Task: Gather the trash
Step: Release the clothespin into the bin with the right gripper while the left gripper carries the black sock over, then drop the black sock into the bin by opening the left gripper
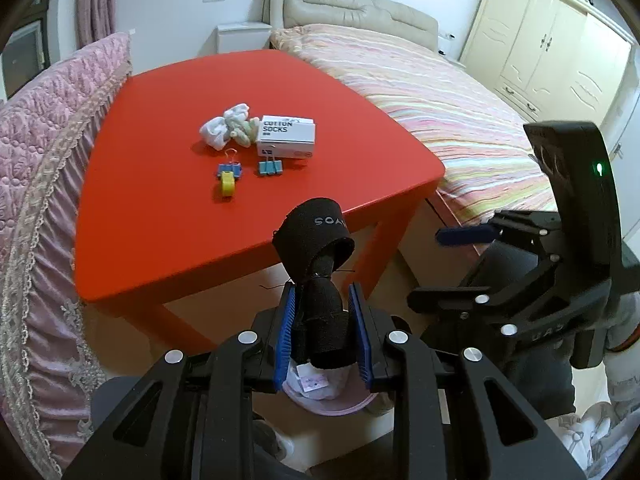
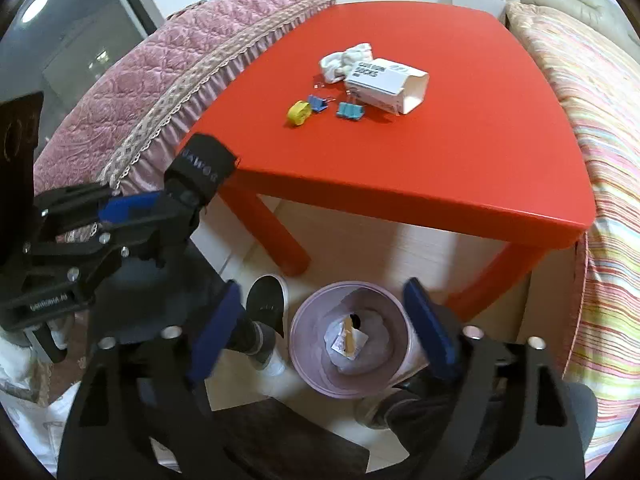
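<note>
- Striped bedding covers the bed point(image 1: 420, 92) along one side of the red tabletop point(image 1: 168, 216); a pink quilted cover point(image 1: 44, 152) lies along the other side.
- On the floor in front of the tabletop we see a pink waste bin point(image 2: 304, 344) with scraps of paper at its bottom.
- Our left claw point(image 1: 322, 328) is clamped on a black sock point(image 1: 316, 264), holding it off the tabletop's near edge; in the left wrist view the bin's rim shows right beneath the blue pads.
- Our right claw point(image 2: 320, 340) stands wide apart and holds nothing, with the bin framed between its fingers.
- Near the middle of the tabletop lies a white box point(image 1: 286, 138) printed "COTTON SOCKS", with a bundle of white socks point(image 1: 230, 126) touching it.
- Just in front of the box lie two blue binder clips point(image 1: 270, 167), and a small yellow roll point(image 1: 228, 186) rests against one of them.
</note>
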`<state>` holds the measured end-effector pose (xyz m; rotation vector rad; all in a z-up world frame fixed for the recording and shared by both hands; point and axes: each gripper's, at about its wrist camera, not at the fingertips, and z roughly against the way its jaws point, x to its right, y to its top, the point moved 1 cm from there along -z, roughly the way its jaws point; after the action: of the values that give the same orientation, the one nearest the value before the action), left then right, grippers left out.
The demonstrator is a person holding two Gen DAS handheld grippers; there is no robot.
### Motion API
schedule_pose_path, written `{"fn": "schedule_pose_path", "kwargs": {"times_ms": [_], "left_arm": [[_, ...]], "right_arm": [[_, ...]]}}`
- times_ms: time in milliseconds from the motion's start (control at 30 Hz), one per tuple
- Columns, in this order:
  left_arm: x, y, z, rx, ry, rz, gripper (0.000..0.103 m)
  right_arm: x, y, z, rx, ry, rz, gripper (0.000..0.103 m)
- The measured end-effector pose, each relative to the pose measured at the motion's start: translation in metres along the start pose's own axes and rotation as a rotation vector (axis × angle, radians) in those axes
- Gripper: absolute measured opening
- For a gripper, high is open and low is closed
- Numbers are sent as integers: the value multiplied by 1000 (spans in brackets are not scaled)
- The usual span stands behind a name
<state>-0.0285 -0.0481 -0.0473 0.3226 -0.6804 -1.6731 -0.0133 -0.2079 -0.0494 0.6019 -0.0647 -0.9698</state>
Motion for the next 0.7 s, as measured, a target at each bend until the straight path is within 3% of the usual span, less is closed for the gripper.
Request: {"fn": "schedule_pose_path", "kwargs": {"times_ms": [300,400,467,567,700], "left_arm": [[20,-4,-11,-49,-37,-52,27],[25,-3,-13,-58,-58,-55,34],[26,-2,-15,-57,-63,-48,57],[24,-1,-17,-55,-62,-27,81],[18,-1,-17,-50,-44,3,91]], "right_arm": [[18,0,25,54,-92,-40,93],[25,0,35,74,-101,-57,93],[29,-1,40,85,-102,-67,93],[33,0,44,97,-100,-78,93],[33,-1,45,102,-94,-87,94]]}}
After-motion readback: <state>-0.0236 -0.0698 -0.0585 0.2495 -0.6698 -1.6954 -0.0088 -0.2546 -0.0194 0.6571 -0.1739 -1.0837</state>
